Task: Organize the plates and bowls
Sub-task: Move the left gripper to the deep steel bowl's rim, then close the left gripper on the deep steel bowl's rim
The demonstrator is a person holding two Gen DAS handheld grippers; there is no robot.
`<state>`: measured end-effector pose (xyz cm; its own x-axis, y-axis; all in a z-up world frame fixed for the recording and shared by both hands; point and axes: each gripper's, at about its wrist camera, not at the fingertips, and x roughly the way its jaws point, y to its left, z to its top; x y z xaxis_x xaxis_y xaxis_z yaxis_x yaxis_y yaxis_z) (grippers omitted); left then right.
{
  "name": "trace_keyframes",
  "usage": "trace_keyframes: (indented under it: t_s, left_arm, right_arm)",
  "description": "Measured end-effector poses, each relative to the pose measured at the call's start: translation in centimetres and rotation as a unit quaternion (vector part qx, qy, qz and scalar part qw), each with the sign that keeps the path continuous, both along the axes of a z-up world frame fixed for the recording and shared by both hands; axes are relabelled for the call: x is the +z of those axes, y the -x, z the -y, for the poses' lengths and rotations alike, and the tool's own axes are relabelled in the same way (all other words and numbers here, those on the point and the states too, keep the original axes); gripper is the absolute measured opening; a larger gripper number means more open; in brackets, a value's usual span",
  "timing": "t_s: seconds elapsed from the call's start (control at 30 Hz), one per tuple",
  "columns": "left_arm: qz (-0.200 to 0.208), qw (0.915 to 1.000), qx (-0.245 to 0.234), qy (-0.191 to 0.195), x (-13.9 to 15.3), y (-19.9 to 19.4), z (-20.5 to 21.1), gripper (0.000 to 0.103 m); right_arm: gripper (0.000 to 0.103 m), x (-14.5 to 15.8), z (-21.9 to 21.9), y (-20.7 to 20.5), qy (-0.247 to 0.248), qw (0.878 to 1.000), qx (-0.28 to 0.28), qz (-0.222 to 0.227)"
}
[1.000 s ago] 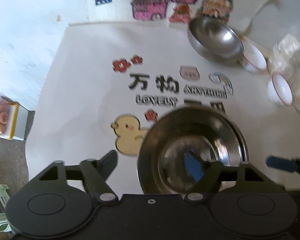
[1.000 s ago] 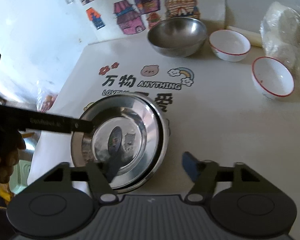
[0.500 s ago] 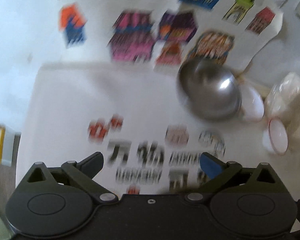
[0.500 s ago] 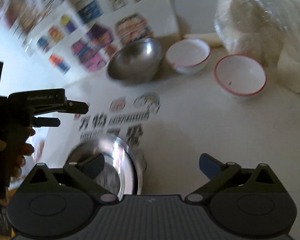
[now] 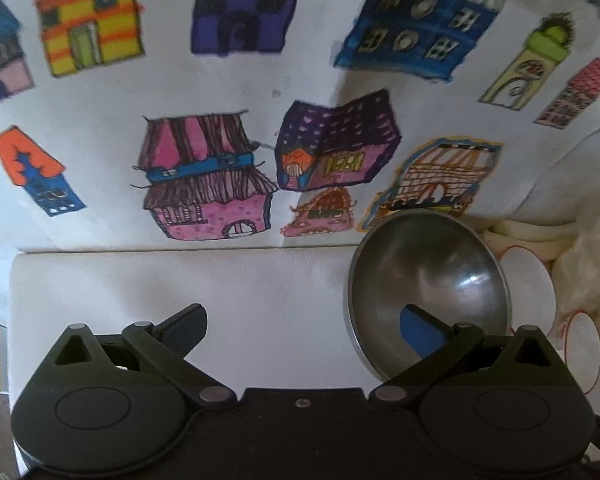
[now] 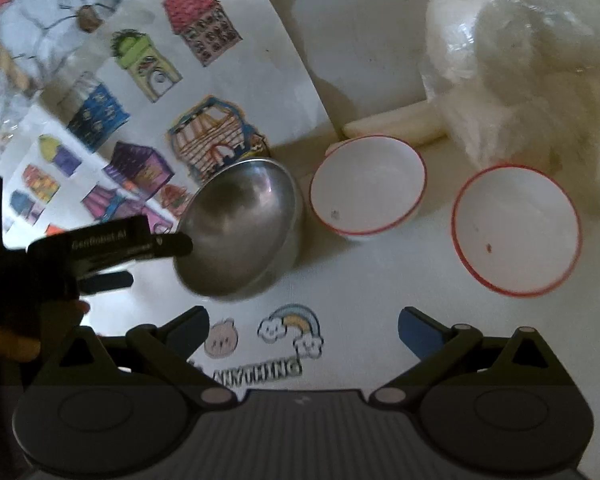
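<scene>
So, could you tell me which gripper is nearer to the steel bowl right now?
Left. The left gripper straddles the rim of the steel bowl, one finger over its inside. The right gripper hangs open over the printed mat, short of the bowl.

place: likely home | evidence: child's house drawings [image 5: 204,184], bowls [image 6: 366,186] on table

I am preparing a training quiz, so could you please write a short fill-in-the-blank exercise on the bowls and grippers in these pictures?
1. The two white bowls have rims coloured ____.
2. The round steel bowl stands to the ____ of both white bowls in the right wrist view.
3. The left gripper has its jaws ____, one finger above the steel bowl.
4. The right gripper holds ____ between its fingers.

Missing words: red; left; open; nothing
</scene>
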<state>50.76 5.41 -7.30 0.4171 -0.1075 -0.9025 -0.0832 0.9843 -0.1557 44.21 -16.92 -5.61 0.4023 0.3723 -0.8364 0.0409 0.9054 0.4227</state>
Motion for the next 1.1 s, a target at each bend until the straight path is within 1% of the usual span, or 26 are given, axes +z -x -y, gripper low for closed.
trace_keyframes:
  t_s: [0.1,0.27,0.37,0.47,0.53,0.57,0.6,0.63,0.7,0.73,0.8,0.87,0.9,0.93,0.97,1.0,1.1]
  left_arm:
    - [-0.015,0.9999,-0.004,0.001,-0.9,-0.7,0.0,0.102]
    - [-0.038,0.9988,0.005,0.030,-1.7,-1.3,-0.4,0.102]
    - [-0.044,0.9985,0.011,0.029,-1.9,-1.5,-0.4,0.102]
    - [-0.045,0.9986,0.009,0.027,-1.8,-1.6,-0.2,0.097]
    - [-0.048,0.9985,0.007,0.028,-1.9,-1.8,0.0,0.093]
    - [-0.048,0.9984,0.007,0.028,-1.8,-1.8,0.3,0.088]
    - [-0.048,0.9984,0.007,0.029,-1.8,-1.6,0.2,0.083]
    - [-0.048,0.9984,0.008,0.030,-1.8,-1.6,0.2,0.081]
    - [-0.049,0.9981,0.009,0.038,-1.9,-1.5,0.4,0.068]
    - [-0.048,0.9979,0.009,0.043,-1.9,-1.5,0.6,0.063]
    - [-0.048,0.9973,0.008,0.055,-1.9,-1.6,0.7,0.042]
    - [-0.049,0.9966,0.008,0.066,-1.8,-1.6,0.7,0.032]
    - [-0.048,0.9963,0.007,0.072,-1.9,-1.5,0.7,0.025]
    - [-0.047,0.9959,0.007,0.077,-1.9,-1.5,0.7,0.022]
    - [-0.047,0.9954,0.007,0.083,-1.7,-1.5,0.7,0.017]
    - [-0.045,0.9950,0.007,0.088,-1.6,-1.3,0.6,0.013]
    - [-0.044,0.9952,0.005,0.088,-1.5,-0.7,0.9,0.012]
  right_arm:
    - [0.102,-0.9,-0.5,-1.2,-0.002,1.000,-0.005,-0.011]
    - [0.092,-1.8,-1.4,-2.6,-0.002,1.000,-0.010,-0.015]
    - [0.088,-2.2,-1.8,-3.1,-0.003,1.000,-0.009,-0.017]
    - [0.083,-2.5,-2.0,-3.5,-0.005,1.000,-0.009,-0.021]
    - [0.077,-2.6,-2.2,-3.6,-0.005,1.000,-0.010,-0.023]
    - [0.075,-2.6,-2.2,-3.7,-0.005,1.000,-0.010,-0.025]
    - [0.070,-2.6,-2.2,-3.8,-0.005,1.000,-0.010,-0.025]
    - [0.067,-2.7,-2.2,-3.9,-0.004,1.000,-0.010,-0.026]
    - [0.063,-2.7,-2.3,-4.0,-0.004,1.000,-0.010,-0.026]
    - [0.058,-2.7,-2.3,-4.1,-0.007,1.000,-0.010,-0.026]
    - [0.051,-2.7,-2.2,-4.2,-0.013,1.000,-0.007,-0.025]
    - [0.045,-2.8,-2.3,-4.3,-0.020,0.999,-0.002,-0.025]
    - [0.041,-2.9,-2.3,-4.4,-0.024,0.999,0.001,-0.026]
    - [0.036,-2.9,-2.3,-4.4,-0.028,0.999,0.002,-0.027]
    - [0.034,-2.9,-2.3,-4.4,-0.031,0.999,0.003,-0.027]
    - [0.027,-2.9,-2.3,-4.4,-0.033,0.999,0.005,-0.026]
    - [0.026,-2.8,-2.4,-4.4,-0.030,0.999,0.015,-0.025]
